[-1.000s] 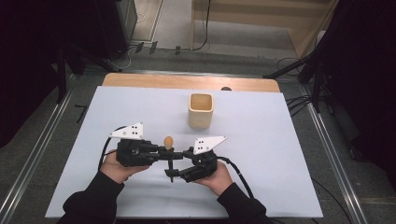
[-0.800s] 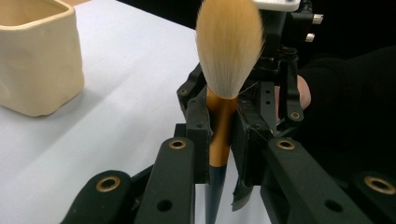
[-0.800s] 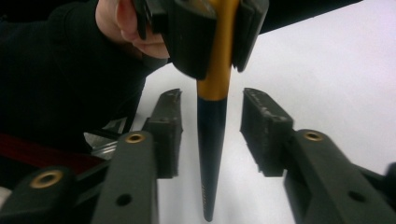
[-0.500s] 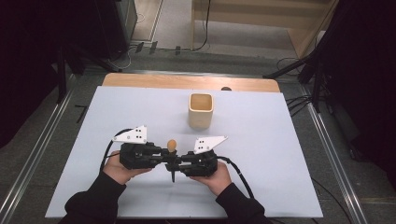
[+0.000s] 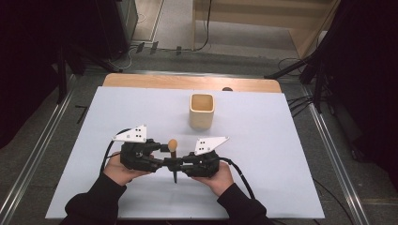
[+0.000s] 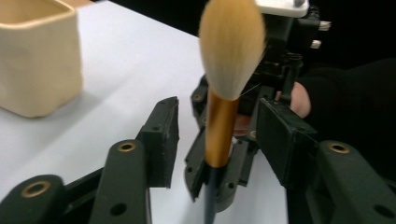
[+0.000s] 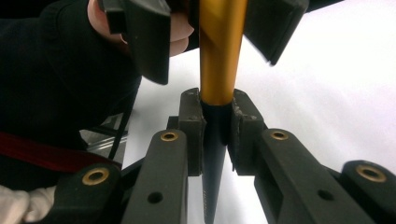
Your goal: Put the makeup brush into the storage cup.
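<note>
Grey floor (image 5: pixel 178 28) surrounds the white-topped table (image 5: pixel 281 154).

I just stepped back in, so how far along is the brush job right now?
Done: the makeup brush is off the table, upright, clamped in the right gripper. In hand: the left gripper stands open around its gold ferrule. Left, probably: getting it into the beige cup, which stands apart.

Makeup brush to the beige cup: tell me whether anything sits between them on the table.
Nothing visible does. The right gripper holds the makeup brush upright, and the white tabletop between it and the beige cup is bare. The left gripper stands open around the brush.
</note>
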Available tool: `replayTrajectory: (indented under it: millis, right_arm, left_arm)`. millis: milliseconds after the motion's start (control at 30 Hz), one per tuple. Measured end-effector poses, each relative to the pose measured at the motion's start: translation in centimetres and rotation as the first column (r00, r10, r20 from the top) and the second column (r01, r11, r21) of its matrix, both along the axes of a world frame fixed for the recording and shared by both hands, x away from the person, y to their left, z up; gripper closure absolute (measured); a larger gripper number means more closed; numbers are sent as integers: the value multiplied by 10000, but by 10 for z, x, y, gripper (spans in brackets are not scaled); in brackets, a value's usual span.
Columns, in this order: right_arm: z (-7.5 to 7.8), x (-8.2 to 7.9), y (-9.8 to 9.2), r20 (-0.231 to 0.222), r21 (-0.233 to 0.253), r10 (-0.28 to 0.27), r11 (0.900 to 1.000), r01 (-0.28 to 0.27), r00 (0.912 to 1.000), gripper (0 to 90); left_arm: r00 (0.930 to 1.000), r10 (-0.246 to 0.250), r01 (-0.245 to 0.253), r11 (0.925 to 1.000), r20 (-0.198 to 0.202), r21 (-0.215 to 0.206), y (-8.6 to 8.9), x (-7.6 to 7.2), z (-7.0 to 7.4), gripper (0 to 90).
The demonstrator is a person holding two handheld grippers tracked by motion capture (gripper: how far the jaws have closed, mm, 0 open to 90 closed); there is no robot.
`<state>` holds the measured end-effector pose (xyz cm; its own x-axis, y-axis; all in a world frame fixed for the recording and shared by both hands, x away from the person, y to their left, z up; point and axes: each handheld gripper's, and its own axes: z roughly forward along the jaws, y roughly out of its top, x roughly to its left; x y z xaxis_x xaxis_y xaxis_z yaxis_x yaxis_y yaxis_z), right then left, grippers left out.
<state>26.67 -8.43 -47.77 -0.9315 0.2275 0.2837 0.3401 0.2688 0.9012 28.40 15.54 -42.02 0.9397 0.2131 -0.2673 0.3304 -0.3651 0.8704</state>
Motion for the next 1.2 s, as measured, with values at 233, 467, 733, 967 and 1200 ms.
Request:
replayTrajectory:
  millis: [233,467,733,967,1200]
  right_arm:
    - [2,2,-5,-128,-173,-118,9998,115,9998,787]
    - [3,4,-8,-172,-475,-253,9986,244,9995,787]
    - [7,7,-16,-119,-592,-447,9973,439,9989,787]
    - [8,9,-23,-3,-855,-778,9933,775,9970,787]
    - [10,11,-31,54,-878,-1117,9899,1118,9937,787]
  left_arm:
    - [9995,-69,78,9995,-296,309,5,3,-4,318]
    - [9998,165,-162,9996,-110,237,14,2,-3,264]
    - [9985,454,-470,9973,292,568,21,2,-10,232]
    - [9951,732,-782,9940,661,769,25,-1,-17,176]
    - [9922,1012,-1060,9923,731,645,35,-6,-23,168]
